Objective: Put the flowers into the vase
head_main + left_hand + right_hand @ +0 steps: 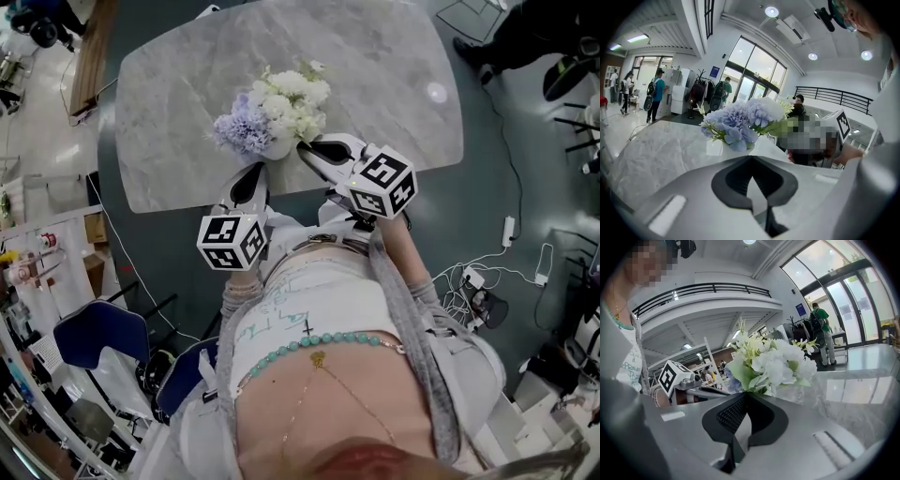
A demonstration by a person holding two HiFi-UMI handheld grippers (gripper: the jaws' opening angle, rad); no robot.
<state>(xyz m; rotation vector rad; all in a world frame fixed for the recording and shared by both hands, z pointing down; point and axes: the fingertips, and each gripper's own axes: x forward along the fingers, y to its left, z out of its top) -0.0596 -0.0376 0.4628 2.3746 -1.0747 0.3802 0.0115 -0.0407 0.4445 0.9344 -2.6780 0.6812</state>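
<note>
**Bouquet upright near counter edge; both hand-held grippers closed and empty.**

The bunch of white and lavender flowers (272, 112) is seen standing upright on the grey marble-patterned counter (375, 75), near the edge closest to the person. A small white vase (714, 147) is glimpsed under the blooms in the left gripper view, mostly hidden, so the stems are judged already seated. The left hand-held gripper (255, 172) is held just beside the bunch w/ pads together and nothing between. The right hand-held gripper (306, 147) is likewise closed on nothing, tip almost at the blooms. If tidying is left, jaws should be parted before approach and stems (not petals) pinched low. The vase should be steadied by the other gripper, since it sits near the edge and could be tipped.
</note>
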